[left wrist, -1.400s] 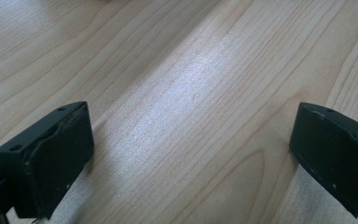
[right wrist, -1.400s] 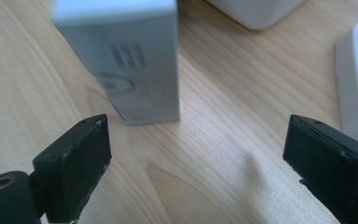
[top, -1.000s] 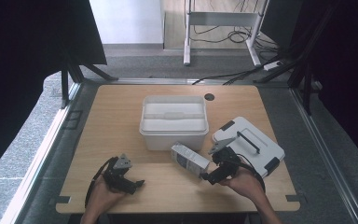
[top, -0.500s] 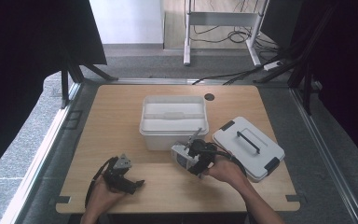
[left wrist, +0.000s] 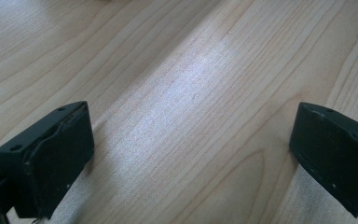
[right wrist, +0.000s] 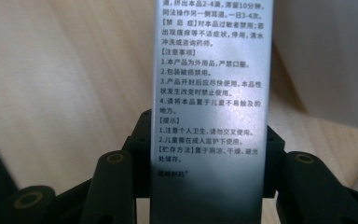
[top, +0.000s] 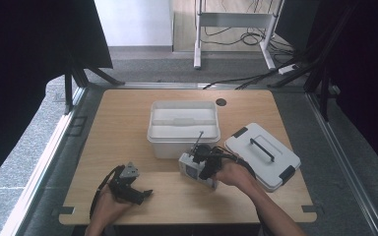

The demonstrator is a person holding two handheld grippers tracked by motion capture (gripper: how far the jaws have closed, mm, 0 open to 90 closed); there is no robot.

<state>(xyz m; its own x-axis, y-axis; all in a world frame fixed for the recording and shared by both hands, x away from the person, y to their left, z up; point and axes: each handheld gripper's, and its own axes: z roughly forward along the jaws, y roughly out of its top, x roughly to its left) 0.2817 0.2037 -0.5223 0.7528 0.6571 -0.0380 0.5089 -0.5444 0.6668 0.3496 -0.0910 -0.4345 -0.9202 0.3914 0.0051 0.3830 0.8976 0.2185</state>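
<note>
While keeping the left tongs [top: 144, 193] released and idle on the bare bench [top: 128, 128] at the near left, well clear of the work, having just been closing the right tongs [top: 200, 162] onto the box [right wrist: 212, 93], and clenching it across its narrow width, printed face up. Catching it flat on the bench, just before the open bin [top: 152, 123], probably so as to be lifting it over the near wall and in. Leaving the lid [top: 262, 155] off to the right, keeping the bin's mouth free.
</note>
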